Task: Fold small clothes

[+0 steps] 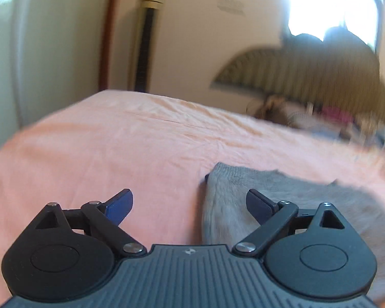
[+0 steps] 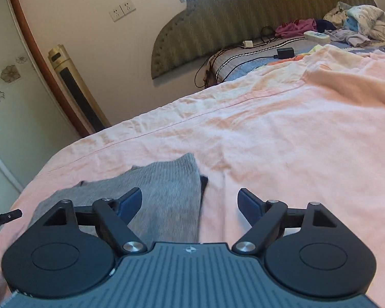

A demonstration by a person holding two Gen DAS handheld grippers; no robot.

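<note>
A small grey knit garment point(image 1: 282, 200) lies flat on the pink bedsheet point(image 1: 115, 148). In the left wrist view it lies to the right, and my left gripper point(image 1: 190, 205) is open and empty above its left edge. In the right wrist view the grey garment point(image 2: 164, 192) lies to the left with a dark edge point(image 2: 204, 182) showing at its right side. My right gripper point(image 2: 190, 202) is open and empty, its left finger over the garment and its right finger over the pink sheet point(image 2: 282, 141).
A padded green headboard point(image 2: 243, 12) stands behind the bed. Loose clothes point(image 2: 359, 23), a remote point(image 2: 317, 36), a charger point(image 2: 285, 52) and cables lie near it. A tall gold tower unit point(image 2: 74, 87) stands by the wall. The left gripper's body point(image 2: 2, 217) shows at the left edge.
</note>
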